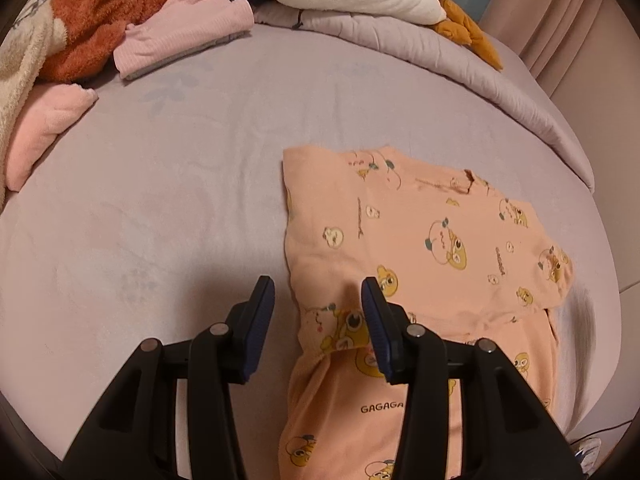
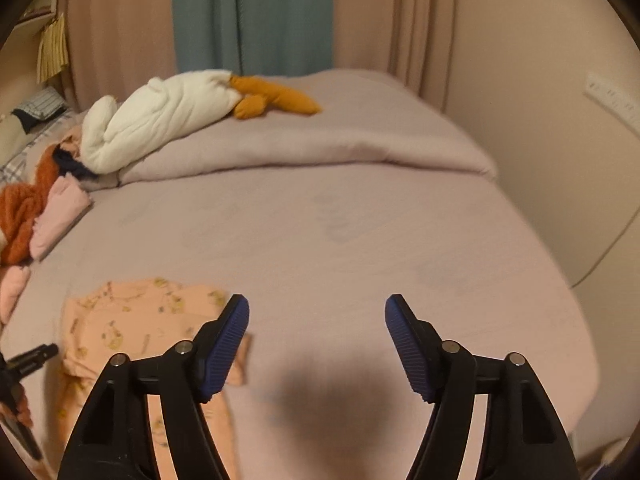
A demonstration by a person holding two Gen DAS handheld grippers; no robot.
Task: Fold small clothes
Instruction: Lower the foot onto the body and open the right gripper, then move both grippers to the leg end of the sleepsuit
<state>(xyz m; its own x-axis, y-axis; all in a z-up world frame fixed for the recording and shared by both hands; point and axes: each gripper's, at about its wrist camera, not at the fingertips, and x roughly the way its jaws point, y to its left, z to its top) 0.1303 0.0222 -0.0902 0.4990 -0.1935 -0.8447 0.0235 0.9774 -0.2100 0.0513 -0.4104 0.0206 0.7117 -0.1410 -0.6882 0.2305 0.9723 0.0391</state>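
Only readable thing here is on the peach cartoon-print garment point(image 1: 420, 248) lying on the bed: "GAGAGA" in dark capitals near its lower end in the left wrist view, and the same word again, turned sideways, further up by the yellow cartoon faces. There are a few thin script lines in the print too, but they're too small to make out. In the right wrist view the print is just blur.

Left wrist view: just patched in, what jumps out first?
A peach cartoon-print garment lies partly folded on the lilac bed, right of centre, its near edge between the open left tool. A heap of pink, rust and white clothes sits along the far edge.
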